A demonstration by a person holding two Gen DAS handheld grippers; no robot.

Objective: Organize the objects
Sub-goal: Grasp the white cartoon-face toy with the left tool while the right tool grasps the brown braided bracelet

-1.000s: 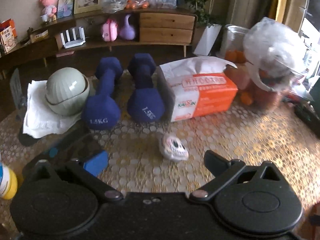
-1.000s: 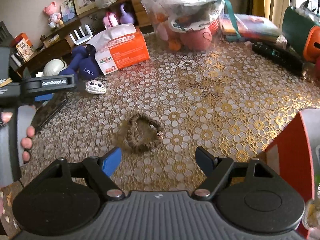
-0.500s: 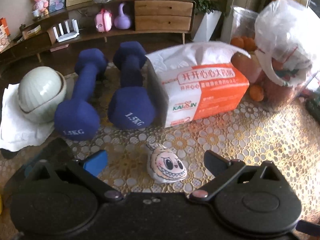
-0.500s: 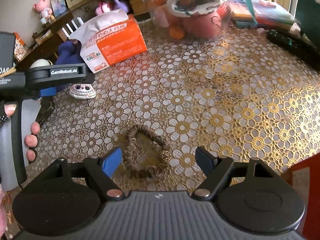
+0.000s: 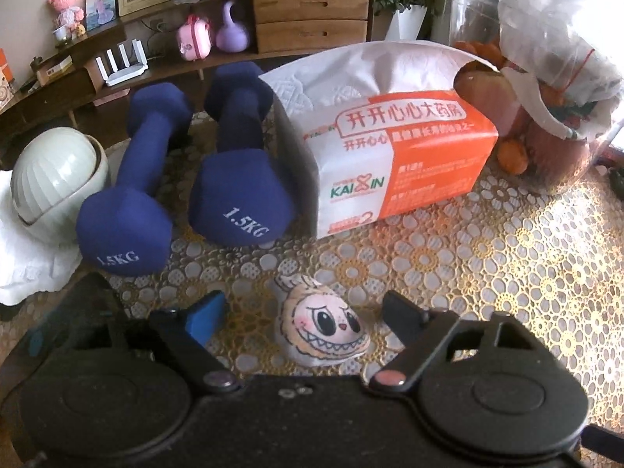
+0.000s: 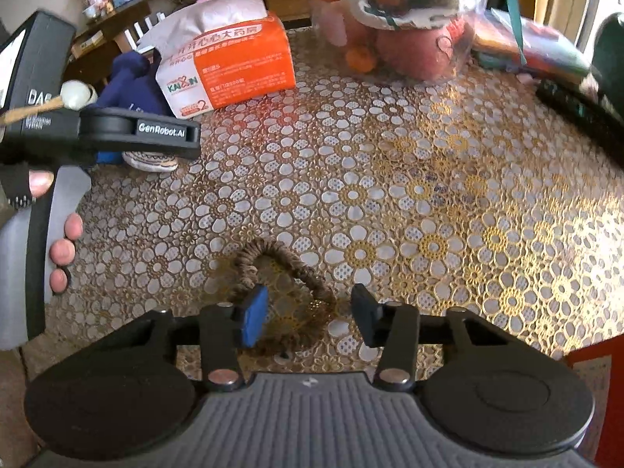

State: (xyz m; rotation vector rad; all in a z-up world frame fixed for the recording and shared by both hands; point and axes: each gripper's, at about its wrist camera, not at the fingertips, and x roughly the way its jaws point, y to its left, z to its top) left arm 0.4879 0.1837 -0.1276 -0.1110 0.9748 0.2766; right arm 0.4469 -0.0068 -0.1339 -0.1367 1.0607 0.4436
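A small plush face toy (image 5: 321, 321) with big eyes and a toothy grin lies on the floral tablecloth between the fingers of my open left gripper (image 5: 302, 318); it also shows in the right wrist view (image 6: 150, 162), partly behind the left gripper body. A brown hair scrunchie (image 6: 280, 288) lies on the cloth. My right gripper (image 6: 308, 318) is low over it, its jaws partly closed around the scrunchie's near part, with a gap still between them.
Two blue 1.5 kg dumbbells (image 5: 238, 195) and an orange-white tissue pack (image 5: 394, 163) stand just beyond the toy. A pale round lidded bowl (image 5: 54, 179) sits on a white cloth at left. A bag of fruit (image 5: 553, 89) is at right. A red box (image 6: 596, 401) is beside my right gripper.
My left gripper moved forward until the plush toy lay between its fingers. My right gripper moved forward and down over the scrunchie, and its jaws narrowed.
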